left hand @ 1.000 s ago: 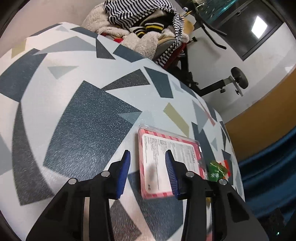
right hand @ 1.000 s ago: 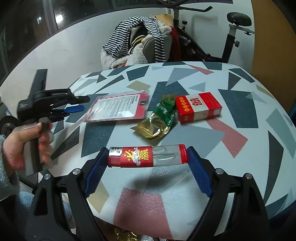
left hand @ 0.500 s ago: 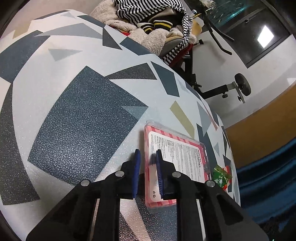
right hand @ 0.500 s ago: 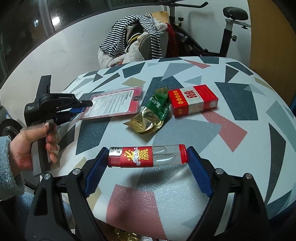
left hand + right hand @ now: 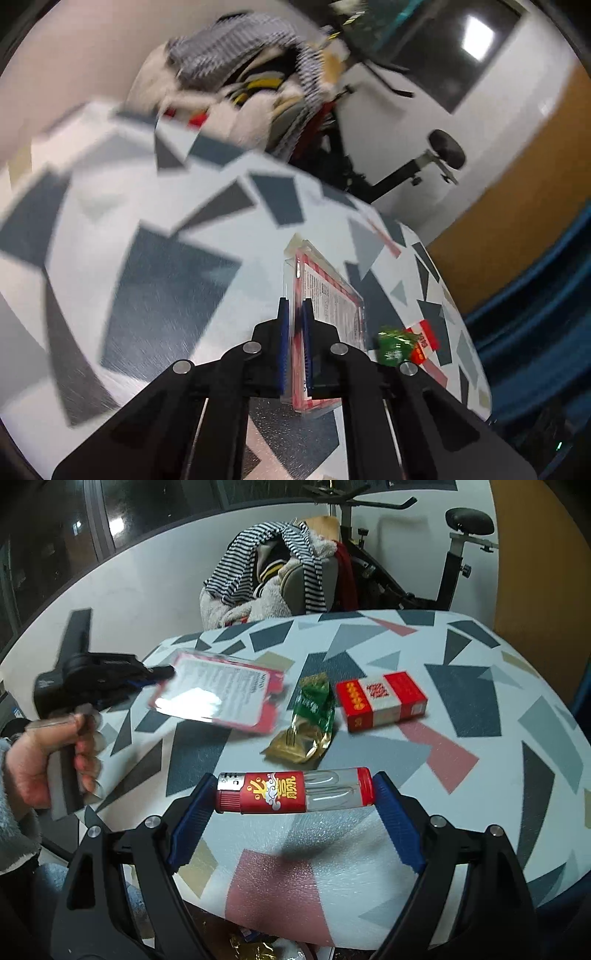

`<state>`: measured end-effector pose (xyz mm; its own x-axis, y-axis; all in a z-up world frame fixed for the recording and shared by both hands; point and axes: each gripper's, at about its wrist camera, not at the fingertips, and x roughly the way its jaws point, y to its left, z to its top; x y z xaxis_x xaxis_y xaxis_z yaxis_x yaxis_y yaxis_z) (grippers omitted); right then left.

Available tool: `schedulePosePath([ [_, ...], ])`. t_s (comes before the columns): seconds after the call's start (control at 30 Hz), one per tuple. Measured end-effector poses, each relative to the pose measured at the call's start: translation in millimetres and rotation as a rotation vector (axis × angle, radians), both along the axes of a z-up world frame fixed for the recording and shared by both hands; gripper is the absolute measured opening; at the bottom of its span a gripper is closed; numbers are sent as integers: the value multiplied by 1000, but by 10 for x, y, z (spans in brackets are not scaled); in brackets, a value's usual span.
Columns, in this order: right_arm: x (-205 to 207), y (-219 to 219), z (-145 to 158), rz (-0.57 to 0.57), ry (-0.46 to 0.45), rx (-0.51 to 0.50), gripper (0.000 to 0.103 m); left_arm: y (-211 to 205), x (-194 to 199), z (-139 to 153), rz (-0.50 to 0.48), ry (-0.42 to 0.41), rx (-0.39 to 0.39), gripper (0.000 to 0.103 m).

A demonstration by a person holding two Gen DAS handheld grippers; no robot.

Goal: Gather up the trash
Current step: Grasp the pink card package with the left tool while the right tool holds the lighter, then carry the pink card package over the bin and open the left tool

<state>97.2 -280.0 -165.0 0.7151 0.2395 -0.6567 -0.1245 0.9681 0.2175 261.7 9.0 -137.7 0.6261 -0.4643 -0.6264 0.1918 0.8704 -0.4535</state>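
Note:
My left gripper is shut on the edge of a flat red-and-clear blister package and holds it lifted off the patterned table. The package also shows in the right wrist view, tilted above the table, with the left gripper at its left end. My right gripper is shut on a red lighter, held crosswise by its ends above the table's near edge. A green-gold wrapper and a red cigarette box lie on the table.
A chair piled with striped and fleece clothes stands behind the table. An exercise bike stands at the back right. Some trash shows below the table's near edge.
My left gripper has closed on the blister package and raised it off the table, tilting it. My right gripper still holds the lighter in about the same place.

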Motion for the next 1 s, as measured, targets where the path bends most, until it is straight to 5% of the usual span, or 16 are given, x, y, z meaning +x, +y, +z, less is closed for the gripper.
schedulePosePath([
  [0.2, -95, -6, 153, -3, -26, 2, 84, 32, -276, 568, -82, -112, 111, 7],
  [0.33, -202, -12, 263, 0, -41, -6, 84, 94, -596, 697, -114, -133, 147, 7],
  [1.0, -829, 62, 432, 12, -70, -22, 84, 228, -2137, 447, -216, -89, 133, 7],
])
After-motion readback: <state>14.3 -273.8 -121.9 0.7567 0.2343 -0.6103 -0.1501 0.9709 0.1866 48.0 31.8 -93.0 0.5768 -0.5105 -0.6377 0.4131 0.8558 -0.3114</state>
